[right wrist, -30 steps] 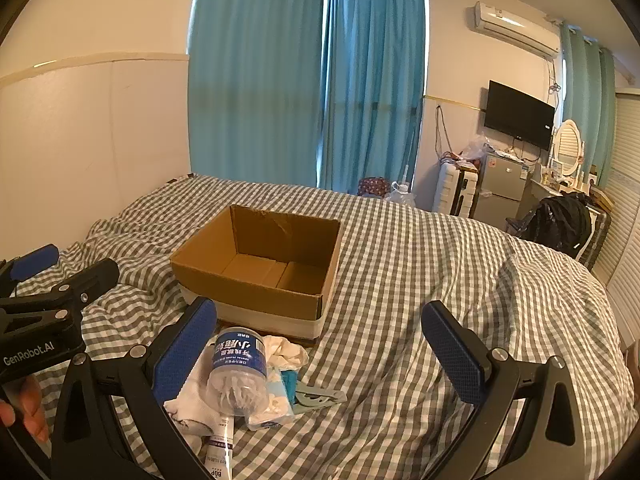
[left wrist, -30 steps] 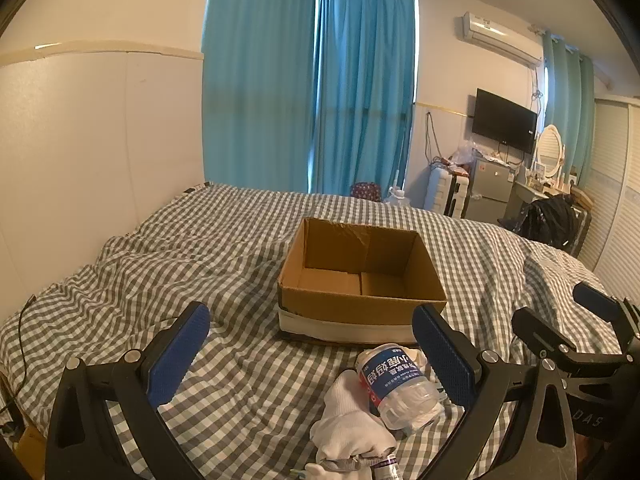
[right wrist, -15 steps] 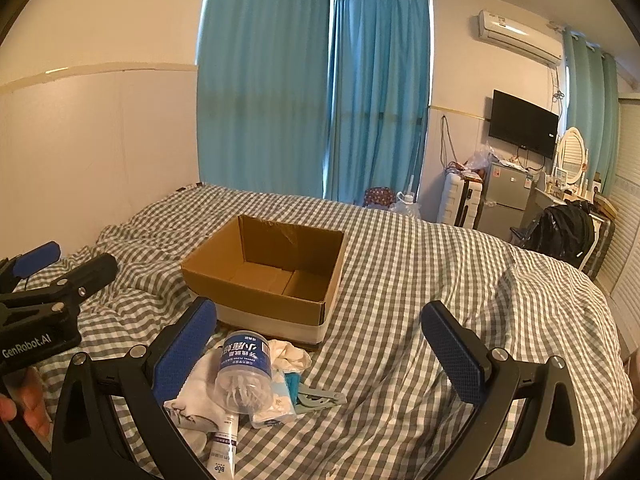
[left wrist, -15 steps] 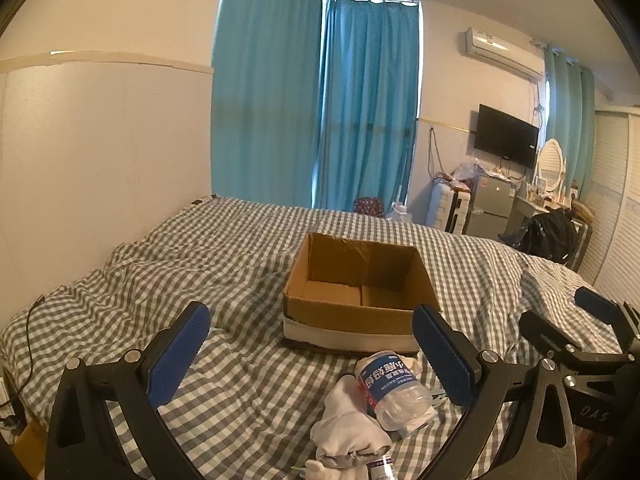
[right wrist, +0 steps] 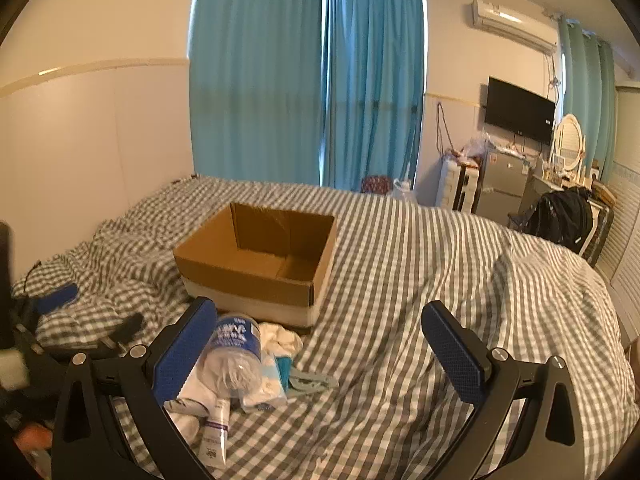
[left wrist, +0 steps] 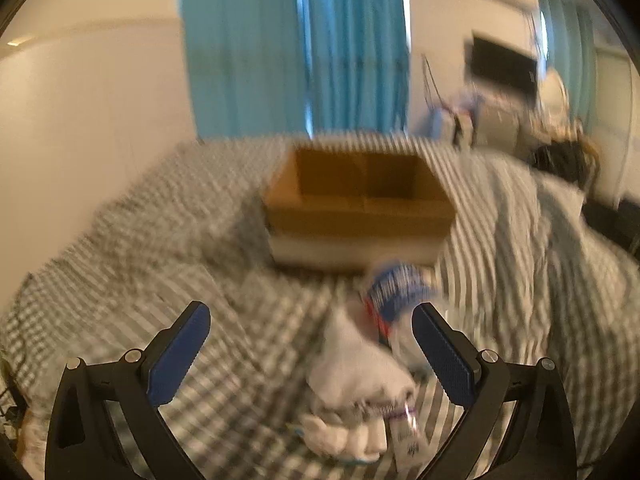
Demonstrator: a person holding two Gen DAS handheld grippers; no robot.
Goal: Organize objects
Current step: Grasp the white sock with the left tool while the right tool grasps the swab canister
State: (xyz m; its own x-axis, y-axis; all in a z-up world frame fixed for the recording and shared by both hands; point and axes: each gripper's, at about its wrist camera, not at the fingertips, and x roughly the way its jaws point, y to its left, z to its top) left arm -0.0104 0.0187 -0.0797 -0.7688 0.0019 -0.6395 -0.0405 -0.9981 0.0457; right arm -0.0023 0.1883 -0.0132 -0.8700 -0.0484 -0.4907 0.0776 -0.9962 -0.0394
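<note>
An open, empty cardboard box (right wrist: 264, 256) sits on a grey checked bed; the blurred left wrist view also shows the box (left wrist: 360, 208). In front of it lies a pile: a clear plastic bottle with a blue label (right wrist: 234, 354), white cloth (right wrist: 280, 338), a small white tube (right wrist: 216, 428) and a pale green clip (right wrist: 310, 380). The left wrist view shows the bottle (left wrist: 394, 296) and the white cloth (left wrist: 356, 372). My left gripper (left wrist: 312, 356) is open and empty, just short of the pile. My right gripper (right wrist: 320, 354) is open and empty over the pile's right side.
The bed cover (right wrist: 440, 280) is rumpled with folds at left and right. Blue curtains (right wrist: 304, 80) hang behind the bed. A TV (right wrist: 518, 110), a small fridge (right wrist: 500, 184) and a black backpack (right wrist: 560, 216) stand at the far right. The left gripper shows at the far left (right wrist: 60, 300).
The left wrist view has blurred with fast motion and dropped closer to the pile and box. The right gripper has drifted slightly; the left gripper sits lower in its view.
</note>
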